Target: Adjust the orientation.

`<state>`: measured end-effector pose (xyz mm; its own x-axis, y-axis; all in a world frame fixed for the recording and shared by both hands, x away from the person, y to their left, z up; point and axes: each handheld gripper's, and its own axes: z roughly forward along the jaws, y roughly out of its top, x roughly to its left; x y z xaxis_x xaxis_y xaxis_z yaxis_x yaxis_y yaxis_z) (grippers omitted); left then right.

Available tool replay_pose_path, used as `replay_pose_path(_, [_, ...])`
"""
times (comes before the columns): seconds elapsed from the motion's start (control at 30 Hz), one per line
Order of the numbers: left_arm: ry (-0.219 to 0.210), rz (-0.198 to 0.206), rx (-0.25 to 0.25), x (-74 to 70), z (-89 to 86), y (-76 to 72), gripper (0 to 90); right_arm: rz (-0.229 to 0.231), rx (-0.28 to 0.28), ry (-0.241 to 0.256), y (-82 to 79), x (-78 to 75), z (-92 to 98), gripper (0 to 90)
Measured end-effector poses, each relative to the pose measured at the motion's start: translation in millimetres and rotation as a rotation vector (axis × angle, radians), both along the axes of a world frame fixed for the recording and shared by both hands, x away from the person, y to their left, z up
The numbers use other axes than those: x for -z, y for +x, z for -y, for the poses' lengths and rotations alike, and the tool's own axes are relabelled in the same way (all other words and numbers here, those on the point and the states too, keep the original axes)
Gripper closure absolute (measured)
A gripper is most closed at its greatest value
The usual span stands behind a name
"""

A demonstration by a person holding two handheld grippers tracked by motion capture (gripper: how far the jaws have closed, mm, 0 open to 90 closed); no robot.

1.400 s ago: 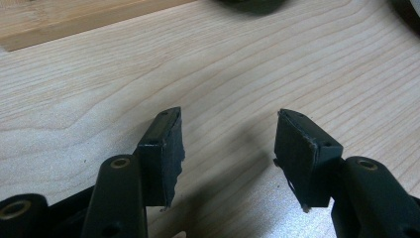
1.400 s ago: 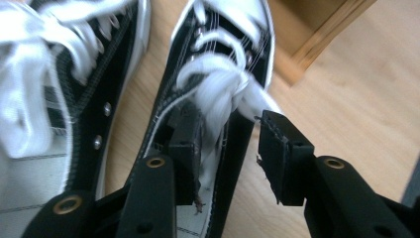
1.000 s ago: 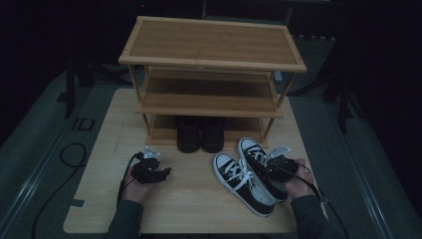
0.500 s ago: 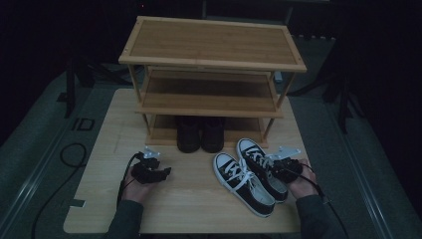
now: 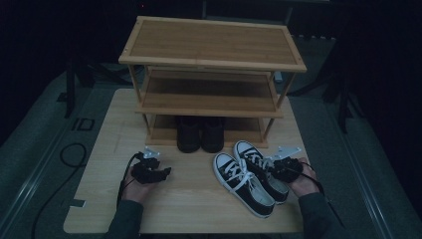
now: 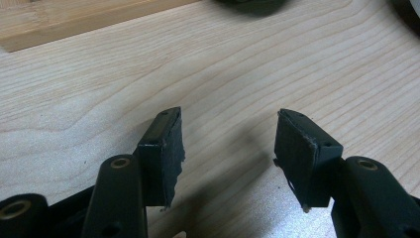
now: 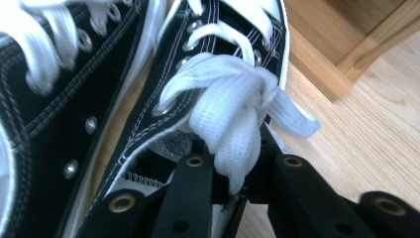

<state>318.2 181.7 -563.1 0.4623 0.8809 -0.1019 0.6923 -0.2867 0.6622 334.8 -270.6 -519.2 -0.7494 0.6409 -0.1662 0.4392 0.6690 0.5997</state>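
I have the right tongs (image 7: 233, 191) closed on the white lace bow (image 7: 233, 109) of the right-hand black high-top sneaker (image 5: 263, 168), the jaws pinched together on the knot at the shoe's collar; in the high view the same right tongs (image 5: 282, 167) sit at that shoe's heel, near the counter's right edge; its mate, the left-hand sneaker (image 5: 243, 183), lies touching it, toe toward the rack and heel toward the near edge.

My left tongs (image 6: 225, 148) are idle, jaws spread wide with nothing between them, low over bare counter (image 6: 247, 64) toward the near left corner; in the high view the left tongs (image 5: 158, 172) are well apart from the shoes.

I judge the step in hand to be taking hold of the sneaker to move it to the bamboo shoe rack (image 5: 211, 55), whose bottom shelf already holds a pair of dark boots (image 5: 200, 134); the next move calls for a lift by the laces, and since a bow can slip or pull undone I would raise slowly, or shift the grip to the collar; the middle and top shelves look free.

No readable brand; a round printed mark inside the shoe collar is too blurred to read.
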Motion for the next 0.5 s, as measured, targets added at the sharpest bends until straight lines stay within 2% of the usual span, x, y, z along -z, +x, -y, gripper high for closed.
replay_pose_path(0.03, [0.000, 0.000, 0.000, 0.0, 0.0, 0.0, 45.1, 0.000, 0.000, 0.000, 0.0, 0.0, 0.0, 80.1])
replay_pose_path(0.07, [0.001, 0.000, 0.001, 0.0, 0.0, -0.1, 45.1, -0.009, 0.001, -0.026, -1.6, -2.5, -2.2, 75.6])
replay_pose_path(0.1, [0.001, 0.000, 0.001, 0.0, 0.0, -0.1, 45.1, -0.009, 0.001, -0.026, -1.6, -2.5, -2.2, 75.6])
replay_pose_path(0.13, [0.001, -0.001, 0.001, -0.1, -0.1, -0.1, 45.1, -0.017, -0.010, -0.056, -4.7, -4.8, -4.6, 70.7])
replay_pose_path(0.2, [-0.001, -0.001, 0.001, -0.1, -0.3, -0.2, 45.1, -0.015, -0.006, -0.075, -8.2, -7.1, -5.5, 67.6])
replay_pose_path(0.37, [0.001, -0.002, 0.000, -0.2, -0.2, -0.3, 45.1, -0.017, 0.001, -0.086, -14.7, -13.7, -3.1, 63.4])
replay_pose_path(0.5, [0.001, -0.001, -0.001, -0.1, -0.1, -0.3, 45.1, -0.009, 0.018, -0.066, -19.6, -24.0, 1.9, 59.7])
